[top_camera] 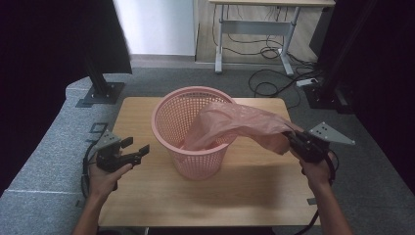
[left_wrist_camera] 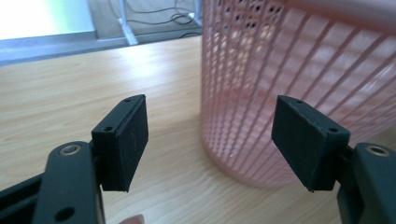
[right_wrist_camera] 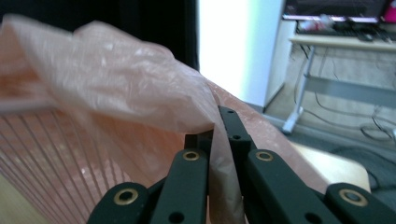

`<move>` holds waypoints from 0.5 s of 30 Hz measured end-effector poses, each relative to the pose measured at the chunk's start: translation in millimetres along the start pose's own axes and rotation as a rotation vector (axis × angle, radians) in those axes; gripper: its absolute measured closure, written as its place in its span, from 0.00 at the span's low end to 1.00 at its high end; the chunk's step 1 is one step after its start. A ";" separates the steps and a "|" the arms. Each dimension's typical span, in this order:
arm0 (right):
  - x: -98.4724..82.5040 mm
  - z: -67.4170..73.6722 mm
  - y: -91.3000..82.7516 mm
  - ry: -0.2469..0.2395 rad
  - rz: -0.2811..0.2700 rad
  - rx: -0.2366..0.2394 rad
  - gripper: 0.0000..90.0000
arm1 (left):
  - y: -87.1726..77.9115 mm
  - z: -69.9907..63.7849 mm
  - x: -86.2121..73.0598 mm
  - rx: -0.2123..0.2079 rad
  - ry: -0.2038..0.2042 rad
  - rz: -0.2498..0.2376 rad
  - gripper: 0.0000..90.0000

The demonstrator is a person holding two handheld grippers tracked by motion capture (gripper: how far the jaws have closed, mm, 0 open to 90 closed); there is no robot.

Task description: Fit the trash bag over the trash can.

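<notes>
Right claw [top_camera: 295,142]: pinching bag [top_camera: 235,122] edge, right of basket [top_camera: 193,147].
Left claw [top_camera: 131,149]: spread, empty, near left.
Risk: bag tearing or basket tipping on worktop [top_camera: 254,191] if tugged while basket unsteadied.

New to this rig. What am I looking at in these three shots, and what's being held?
No robot: a person holds a hand-held two-jaw gripper in each hand. The high view looks down on a wooden table from above; the other two cameras ride on the grippers, looking along their black jaws. On the table stands a pink mesh basket with a pink plastic bag partly inside. The right gripper is shut on the bag's edge, stretching it out over the rim. The left gripper is open beside the basket, holding nothing.
</notes>
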State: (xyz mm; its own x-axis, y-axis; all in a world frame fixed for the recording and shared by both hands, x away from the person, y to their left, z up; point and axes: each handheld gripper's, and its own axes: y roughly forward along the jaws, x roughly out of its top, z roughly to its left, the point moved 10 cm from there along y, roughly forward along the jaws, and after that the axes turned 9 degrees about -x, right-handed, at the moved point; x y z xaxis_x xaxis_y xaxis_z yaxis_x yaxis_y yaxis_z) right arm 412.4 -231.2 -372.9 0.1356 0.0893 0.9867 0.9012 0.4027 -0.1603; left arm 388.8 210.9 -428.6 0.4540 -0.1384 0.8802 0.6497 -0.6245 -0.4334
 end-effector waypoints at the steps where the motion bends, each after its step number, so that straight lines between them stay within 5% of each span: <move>1: 0.0 0.0 0.0 0.000 0.000 0.000 0.98 | -1.5 -2.1 3.7 -0.008 0.003 -0.008 0.30; 5: 22.5 17.2 7.6 -0.041 -0.013 0.038 0.98 | -8.9 -10.0 20.7 -0.027 0.024 -0.036 0.30; 9: 41.1 54.3 21.5 -0.089 0.000 0.102 0.94 | -10.5 -20.2 38.7 -0.049 0.048 -0.051 0.30; 14: 35.8 86.6 36.2 -0.136 0.033 0.163 0.88 | -8.6 -30.4 49.5 -0.076 0.058 -0.063 0.30; 15: 28.0 97.6 40.3 -0.144 0.051 0.194 0.79 | -7.9 -34.2 52.4 -0.086 0.063 -0.067 0.30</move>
State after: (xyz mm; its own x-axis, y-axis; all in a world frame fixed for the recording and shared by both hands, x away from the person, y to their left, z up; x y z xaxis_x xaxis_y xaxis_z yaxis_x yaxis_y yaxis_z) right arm 412.4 -123.6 -354.2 0.1064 0.2376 0.9655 0.7971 0.5601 -0.2257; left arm 386.7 182.3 -372.5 0.3705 -0.1406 0.9181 0.6215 -0.6971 -0.3575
